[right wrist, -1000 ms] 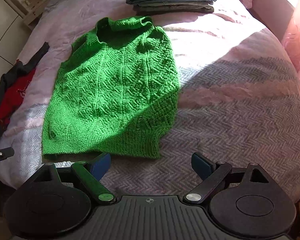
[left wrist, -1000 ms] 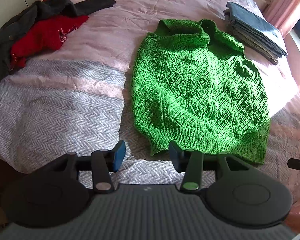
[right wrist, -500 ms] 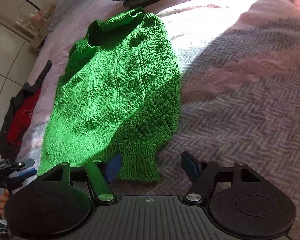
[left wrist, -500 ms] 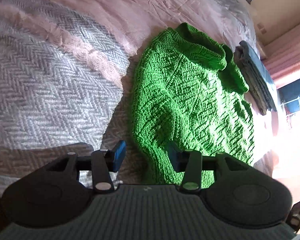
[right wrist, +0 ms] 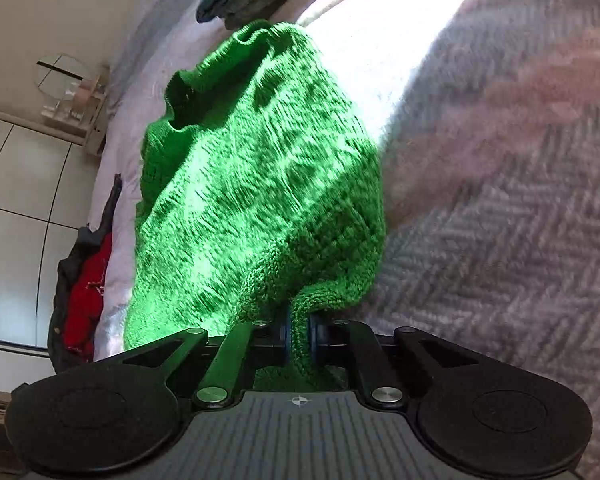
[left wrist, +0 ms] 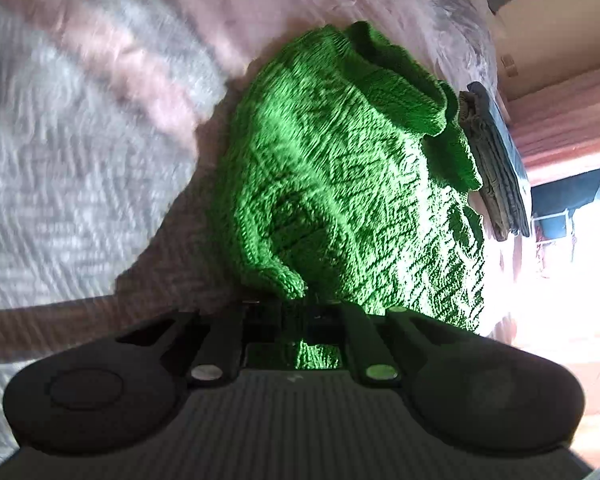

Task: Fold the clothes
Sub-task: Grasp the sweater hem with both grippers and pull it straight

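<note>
A bedroom: blanketed bed (right wrist: pixel 500 240), folded clothes (left wrist: pixel 496 160).

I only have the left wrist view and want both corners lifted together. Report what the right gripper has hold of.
Observer: The right gripper has just closed its jaws on the hem of the green sweater; knit is pinched between the pads.
Operator: Say which corner.
Observer: The hem corner beside the grey herringbone blanket, at the sweater's right edge in the right wrist view.
Operator: Name any clothes my view misses.
Observer: A red garment lies crumpled with a dark garment at the bed's edge, left of the sweater in that view.
</note>
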`<act>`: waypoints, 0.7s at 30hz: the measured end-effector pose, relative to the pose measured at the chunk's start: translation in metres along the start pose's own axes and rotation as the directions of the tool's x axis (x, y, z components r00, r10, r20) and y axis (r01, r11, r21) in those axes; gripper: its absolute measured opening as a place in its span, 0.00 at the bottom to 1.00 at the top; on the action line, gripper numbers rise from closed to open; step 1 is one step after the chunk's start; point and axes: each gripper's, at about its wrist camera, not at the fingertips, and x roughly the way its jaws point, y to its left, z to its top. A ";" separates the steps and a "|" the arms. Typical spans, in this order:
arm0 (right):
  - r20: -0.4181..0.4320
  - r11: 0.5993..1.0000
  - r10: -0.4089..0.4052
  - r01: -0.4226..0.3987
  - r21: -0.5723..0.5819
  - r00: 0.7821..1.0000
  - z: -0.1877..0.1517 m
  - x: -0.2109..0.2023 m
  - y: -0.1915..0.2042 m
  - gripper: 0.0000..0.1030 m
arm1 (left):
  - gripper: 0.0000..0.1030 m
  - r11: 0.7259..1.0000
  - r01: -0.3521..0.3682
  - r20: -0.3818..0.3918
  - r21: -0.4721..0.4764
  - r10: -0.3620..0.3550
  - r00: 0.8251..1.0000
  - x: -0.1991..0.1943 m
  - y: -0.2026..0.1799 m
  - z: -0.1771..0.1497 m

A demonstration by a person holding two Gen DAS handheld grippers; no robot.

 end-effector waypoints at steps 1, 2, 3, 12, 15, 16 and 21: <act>0.019 0.999 0.033 -0.034 0.020 0.999 0.011 -0.015 0.008 0.05 | 0.05 1.000 0.012 0.021 0.027 -0.013 1.000 -0.016 -0.009 0.008; 0.039 0.997 0.068 -0.069 0.033 0.997 0.022 -0.033 0.016 0.05 | 0.05 0.998 0.024 0.040 0.052 -0.026 0.999 -0.033 -0.017 0.016; 0.049 0.996 0.083 -0.085 0.032 0.995 0.032 -0.052 0.025 0.05 | 0.04 0.997 0.033 0.054 0.068 -0.037 0.998 -0.052 -0.024 0.021; -0.112 0.998 -0.065 0.066 0.005 0.992 -0.015 -0.082 0.007 0.05 | 0.07 0.972 -0.143 -0.003 0.188 0.146 0.989 -0.088 -0.016 -0.030; -0.190 0.958 -0.287 0.284 -0.044 0.939 -0.035 -0.059 -0.006 0.18 | 0.08 0.930 -0.313 -0.061 0.193 0.330 0.942 -0.064 0.005 -0.051; -0.189 0.948 -0.318 0.310 -0.071 0.929 -0.036 -0.059 -0.005 0.19 | 0.11 0.924 -0.329 -0.055 0.195 0.345 0.937 -0.066 0.007 -0.053; -0.073 0.931 -0.344 0.331 -0.152 0.936 -0.020 -0.078 0.004 0.45 | 0.12 0.884 -0.374 0.040 0.282 0.378 0.925 -0.081 -0.012 -0.040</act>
